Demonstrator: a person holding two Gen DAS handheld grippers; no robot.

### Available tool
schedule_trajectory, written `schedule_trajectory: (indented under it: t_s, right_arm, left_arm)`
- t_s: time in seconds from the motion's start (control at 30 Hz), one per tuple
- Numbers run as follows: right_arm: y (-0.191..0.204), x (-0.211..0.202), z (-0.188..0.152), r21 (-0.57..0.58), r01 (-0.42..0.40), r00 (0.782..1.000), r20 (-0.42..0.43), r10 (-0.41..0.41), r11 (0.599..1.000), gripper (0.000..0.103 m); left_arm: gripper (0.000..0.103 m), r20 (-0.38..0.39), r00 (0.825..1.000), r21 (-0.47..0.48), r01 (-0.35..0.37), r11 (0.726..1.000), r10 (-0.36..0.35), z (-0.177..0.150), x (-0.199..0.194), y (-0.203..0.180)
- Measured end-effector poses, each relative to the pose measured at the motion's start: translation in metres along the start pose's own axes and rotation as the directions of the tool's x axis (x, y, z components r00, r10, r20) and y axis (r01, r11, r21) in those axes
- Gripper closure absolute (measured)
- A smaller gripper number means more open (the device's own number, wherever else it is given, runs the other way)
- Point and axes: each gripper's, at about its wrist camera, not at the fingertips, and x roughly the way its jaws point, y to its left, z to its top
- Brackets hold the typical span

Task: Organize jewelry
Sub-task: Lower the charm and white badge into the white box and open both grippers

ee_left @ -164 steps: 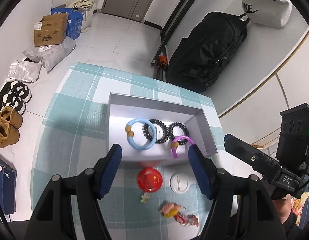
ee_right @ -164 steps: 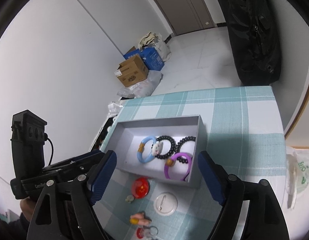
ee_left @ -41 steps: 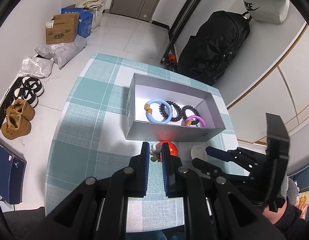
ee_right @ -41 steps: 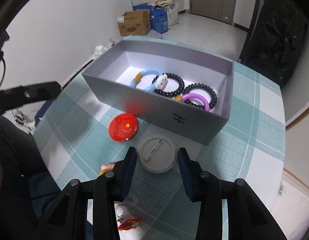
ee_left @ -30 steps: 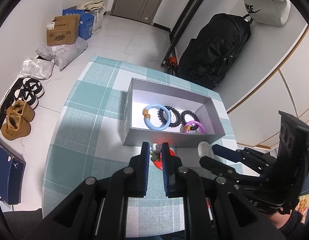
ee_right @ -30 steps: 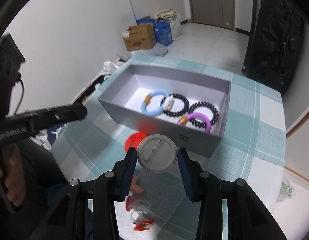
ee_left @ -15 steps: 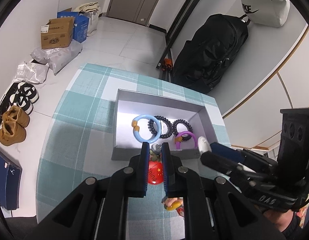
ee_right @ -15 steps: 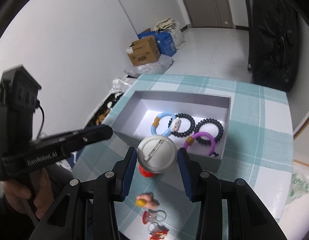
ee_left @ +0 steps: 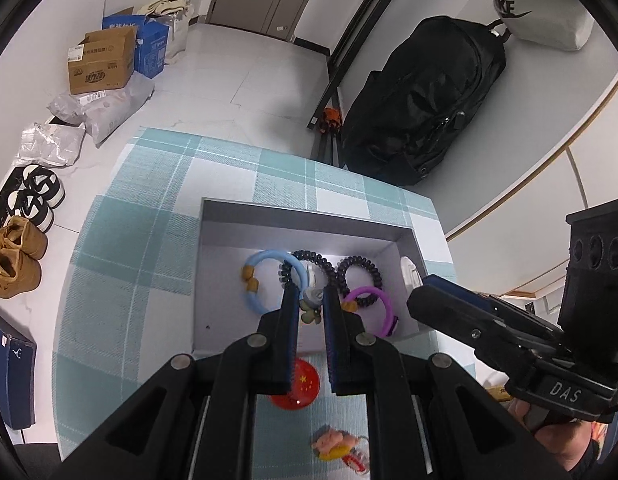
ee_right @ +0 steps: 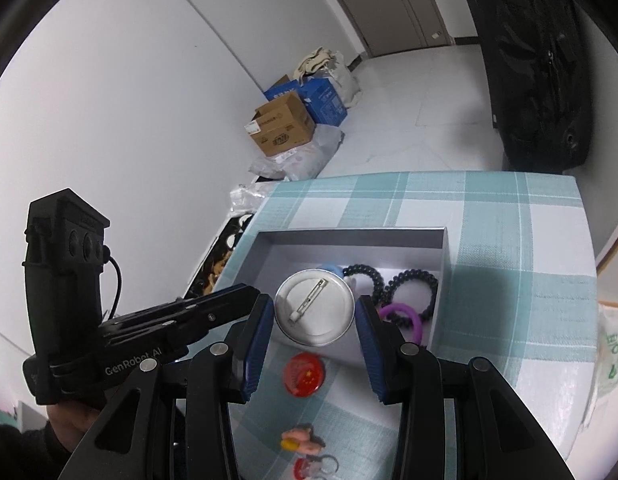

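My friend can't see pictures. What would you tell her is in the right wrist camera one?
The right hand-held gripper pinches a round silver pin badge, pin side up, over a grey box holding black hair ties and a purple ring. A red badge and small charms lie on the checked tablecloth.

"DAS" on right claw [ee_left: 413,286]; "GenRobot.AI" on left claw [ee_right: 233,300]; "NIKE" on white bag [ee_left: 537,8].

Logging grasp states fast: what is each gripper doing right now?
Left gripper: shut on small charm.
Right gripper: shut on silver pin badge.
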Motion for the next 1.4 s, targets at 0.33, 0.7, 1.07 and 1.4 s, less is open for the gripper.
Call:
schedule_trajectory:
  t_s: [0.33, 0.7, 1.07, 1.4]
  right_arm:
    - [-0.014, 0.008, 0.016, 0.023, -0.010, 1.000, 0.001, 0.010, 1.000, 0.062]
    - [-0.025, 0.025, 0.020, 0.046, -0.006, 0.998, -0.059, 0.009, 0.999, 0.061]
    - [-0.025, 0.032, 0.018, 0.030, 0.016, 0.997, -0.071, -0.014, 0.999, 0.061]
    - [-0.028, 0.014, 0.018, 0.048, 0.054, 0.999, -0.003, -0.054, 0.997, 0.054]
  left_arm:
    - [0.095, -0.043, 0.999, -0.021, -0.005, 1.000, 0.004, 0.011, 0.021, 0.007]
    - [0.095, -0.080, 0.997, -0.018, -0.010, 1.000, 0.009, 0.015, 0.036, 0.008]
    - [0.095, -0.095, 0.995, -0.031, 0.003, 1.000, -0.006, 0.017, 0.041, 0.009]
    - [0.065, -0.087, 0.995, -0.004, 0.038, 0.999, -0.038, 0.012, 0.026, 0.004]
